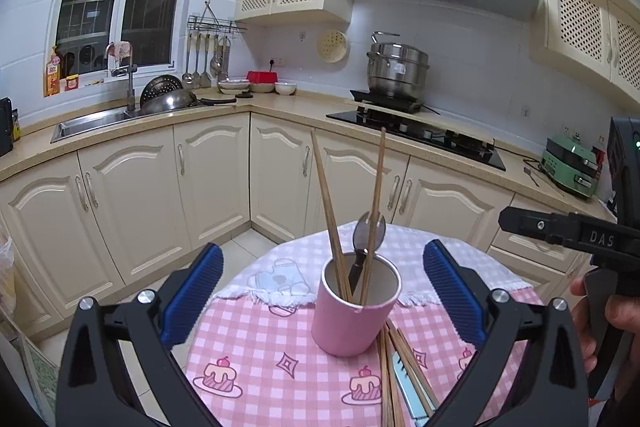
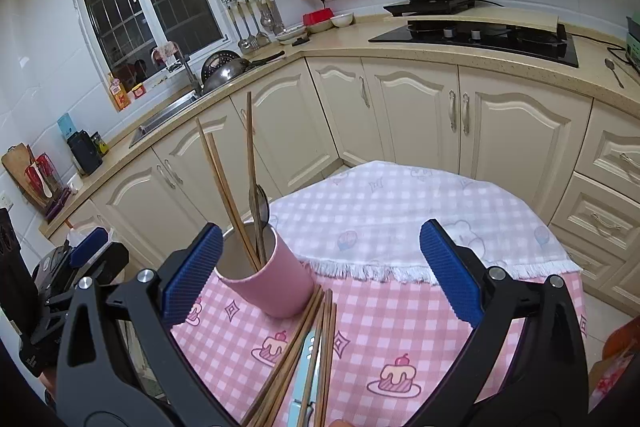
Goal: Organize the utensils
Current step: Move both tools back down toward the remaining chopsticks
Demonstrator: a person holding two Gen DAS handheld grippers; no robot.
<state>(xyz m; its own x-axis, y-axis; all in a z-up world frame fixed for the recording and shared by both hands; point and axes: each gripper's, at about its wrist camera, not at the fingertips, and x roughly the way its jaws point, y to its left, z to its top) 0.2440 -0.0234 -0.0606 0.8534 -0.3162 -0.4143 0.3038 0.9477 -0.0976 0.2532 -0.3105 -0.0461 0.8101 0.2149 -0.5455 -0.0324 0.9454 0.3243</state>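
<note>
Pink cup (image 1: pixel 354 311) upright near middle of round table (image 1: pixel 256 367), on pink checked cloth. Inside: wooden chopsticks (image 1: pixel 326 203), leaning apart, and one metal spoon (image 1: pixel 370 229), bowl end up. Just beside cup base, toward near edge: loose bundle of chopsticks (image 2: pixel 296 359) lying flat, with light-blue utensil (image 2: pixel 306 363) among them, type unclear. White fringed cloth (image 2: pixel 400 223) over far half of table. Left gripper (image 1: pixel 322 293): jaws wide, straddling cup, touching nothing. Right gripper (image 2: pixel 320 271): jaws wide, empty, above the flat bundle.
</note>
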